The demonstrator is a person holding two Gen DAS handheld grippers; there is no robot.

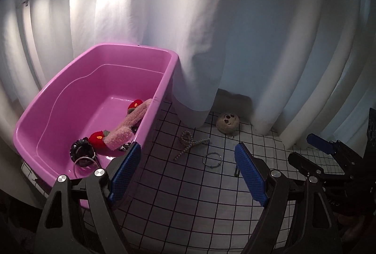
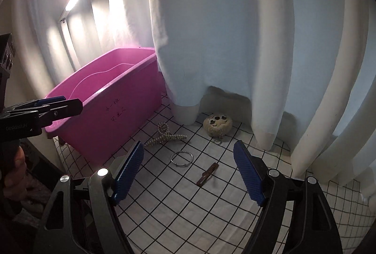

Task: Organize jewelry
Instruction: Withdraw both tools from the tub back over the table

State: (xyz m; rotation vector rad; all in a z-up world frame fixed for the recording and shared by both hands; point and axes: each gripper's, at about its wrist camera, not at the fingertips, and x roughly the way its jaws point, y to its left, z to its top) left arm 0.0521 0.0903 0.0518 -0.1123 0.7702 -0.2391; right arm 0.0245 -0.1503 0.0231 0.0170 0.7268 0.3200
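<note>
Nearest the cameras, the left gripper (image 1: 188,171) and right gripper (image 2: 188,171) both hang with blue-padded fingers spread wide, holding nothing, above a white cloth with a black grid (image 2: 178,211). Just past them lie a brown hair clip (image 2: 208,173) and a thin silver bangle (image 2: 181,159), then a pearl-beaded claw clip (image 2: 165,134) beside a pink plastic tub (image 1: 58,113). Inside the tub rest a pink-and-red plush toy (image 1: 122,129), a black round ornament (image 1: 81,148) and another silver ring (image 1: 83,163). Farthest, a beige round face-shaped charm (image 2: 217,124) sits against white curtains (image 2: 211,30).

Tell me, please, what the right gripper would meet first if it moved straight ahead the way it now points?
Probably the brown hair clip, which lies on the grid cloth between the open fingers of the right gripper. The silver ring lies just beyond, slightly left. Depth is uncertain.
</note>
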